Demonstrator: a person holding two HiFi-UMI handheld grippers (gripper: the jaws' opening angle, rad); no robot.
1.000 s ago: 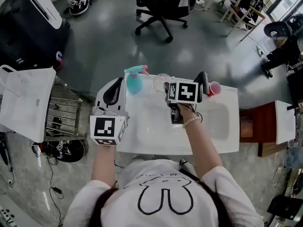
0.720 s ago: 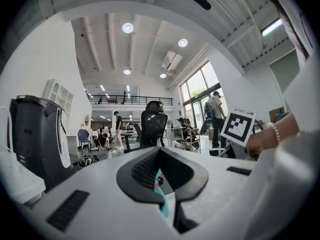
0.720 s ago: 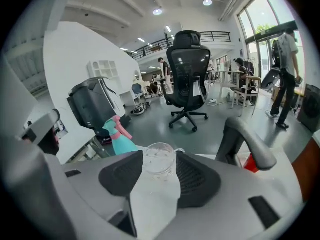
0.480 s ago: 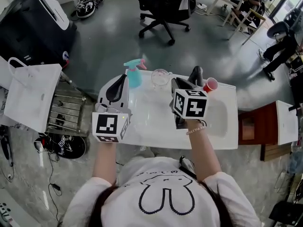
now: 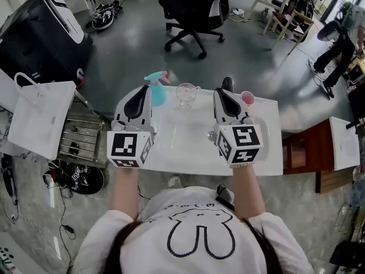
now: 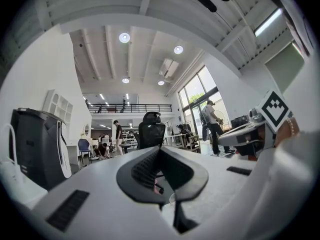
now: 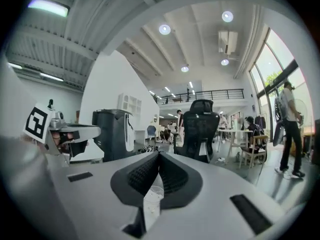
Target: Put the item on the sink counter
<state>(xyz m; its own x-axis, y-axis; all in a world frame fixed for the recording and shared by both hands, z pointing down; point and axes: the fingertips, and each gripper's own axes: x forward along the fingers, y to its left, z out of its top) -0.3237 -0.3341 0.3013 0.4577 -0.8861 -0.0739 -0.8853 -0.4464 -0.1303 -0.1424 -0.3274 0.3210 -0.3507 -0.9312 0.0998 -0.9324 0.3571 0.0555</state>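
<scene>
Head view: white worktop (image 5: 268, 153) with a shallow basin (image 5: 182, 144) set in it. The person stands at the near edge, one gripper in each hand.

Item: clear glass (image 5: 185, 93), upright on the worktop rim behind the basin, about mid-width. It is free of both grippers.

Left gripper (image 5: 144, 99): over the basin's left edge, pointing away from the person. In its own view (image 6: 159, 151) the fingers are together, with nothing clamped.

Right gripper (image 5: 223, 96): over the basin's right edge, also pointing away. In its own view (image 7: 159, 156) the fingers are pressed together and grip nothing. A pale translucent patch shows through the slit below them; it cannot be identified.

Near the glass:
- Teal spray bottle (image 5: 156, 91) behind the basin's left corner, just beside the left gripper's tip and left of the glass.
- Pink cup (image 5: 247, 98) behind the basin's right corner, just beside the right gripper's tip.

Off the worktop:
- Black office chair (image 5: 197, 7) on the floor beyond the basin.
- White bag (image 5: 40, 119) and wire rack (image 5: 77, 138) left of the basin.
- Brown cabinet (image 5: 302, 150) right of the basin.
</scene>
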